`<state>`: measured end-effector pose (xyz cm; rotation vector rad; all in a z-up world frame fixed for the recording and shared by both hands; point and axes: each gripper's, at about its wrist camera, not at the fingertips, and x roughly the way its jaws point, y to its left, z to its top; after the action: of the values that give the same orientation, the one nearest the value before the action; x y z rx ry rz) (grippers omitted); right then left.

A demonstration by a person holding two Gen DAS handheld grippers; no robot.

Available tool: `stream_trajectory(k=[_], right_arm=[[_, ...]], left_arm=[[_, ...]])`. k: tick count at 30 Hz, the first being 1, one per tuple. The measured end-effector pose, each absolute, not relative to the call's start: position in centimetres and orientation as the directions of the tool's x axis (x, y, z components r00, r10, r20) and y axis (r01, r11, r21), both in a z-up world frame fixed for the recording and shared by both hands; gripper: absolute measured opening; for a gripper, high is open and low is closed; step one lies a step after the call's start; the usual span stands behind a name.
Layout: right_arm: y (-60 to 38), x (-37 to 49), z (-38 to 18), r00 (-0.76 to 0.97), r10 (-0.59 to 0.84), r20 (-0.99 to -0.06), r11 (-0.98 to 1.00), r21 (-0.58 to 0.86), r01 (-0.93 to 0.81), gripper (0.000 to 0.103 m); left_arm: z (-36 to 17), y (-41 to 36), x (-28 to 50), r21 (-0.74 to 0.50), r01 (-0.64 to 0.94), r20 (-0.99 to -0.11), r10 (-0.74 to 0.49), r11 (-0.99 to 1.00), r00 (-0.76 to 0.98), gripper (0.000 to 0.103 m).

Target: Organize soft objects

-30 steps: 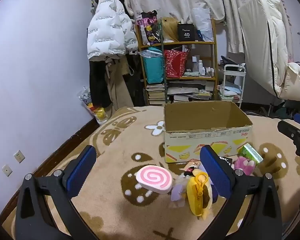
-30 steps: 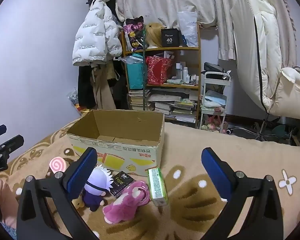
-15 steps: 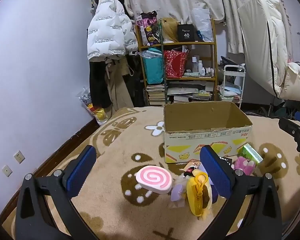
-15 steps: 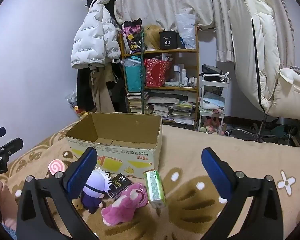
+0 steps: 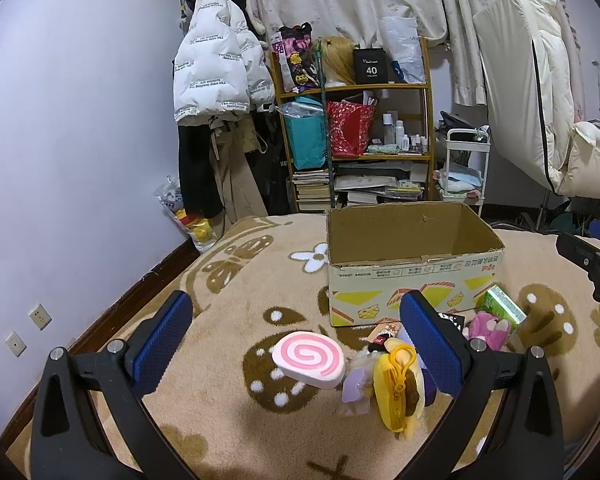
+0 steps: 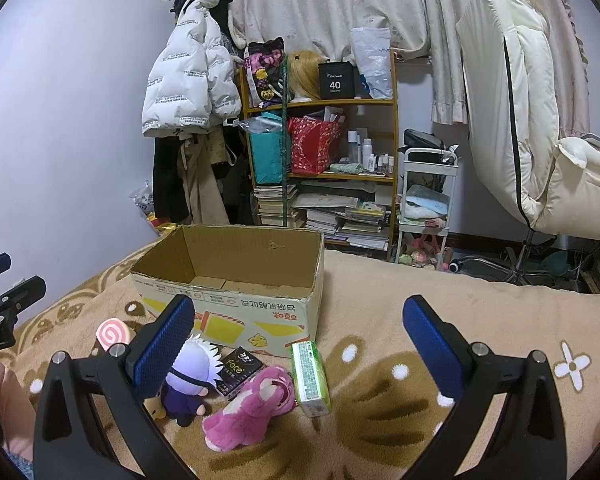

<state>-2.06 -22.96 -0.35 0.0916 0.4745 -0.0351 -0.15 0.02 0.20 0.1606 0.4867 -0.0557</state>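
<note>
Both claws stand wide open and hold nothing. The left gripper (image 5: 296, 340) hangs above the rug (image 5: 228, 276); the pink swirl cushion (image 5: 309, 359) lies between its 2 pads, nearer the right one, with the yellow plush (image 5: 398, 386) just beside it. Under the right gripper (image 6: 298, 344), the pink plush bear (image 6: 252, 404) and white-haired doll (image 6: 190, 376) lie toward its left pad, the green packet (image 6: 310, 378) near centre. The cardboard box (image 6: 236, 280) sits open beyond.

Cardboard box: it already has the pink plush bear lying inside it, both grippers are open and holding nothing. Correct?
Not quite. The cardboard box shows only bare cardboard inside; the pink plush bear lies on the blanket in front of it, as the right wrist view shows. The left gripper and right gripper are indeed open and holding nothing.
</note>
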Motion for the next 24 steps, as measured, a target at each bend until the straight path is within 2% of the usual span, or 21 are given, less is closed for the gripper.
stream_trajectory(k=[24], right_arm=[[-22.9, -2.05, -0.37, 0.888, -0.012, -0.459, 0.995, 0.081, 0.055, 0.103]], left_arm=[[0.02, -0.13, -0.12, 0.144, 0.091, -0.47, -0.013, 0.985, 0.883, 0.102]])
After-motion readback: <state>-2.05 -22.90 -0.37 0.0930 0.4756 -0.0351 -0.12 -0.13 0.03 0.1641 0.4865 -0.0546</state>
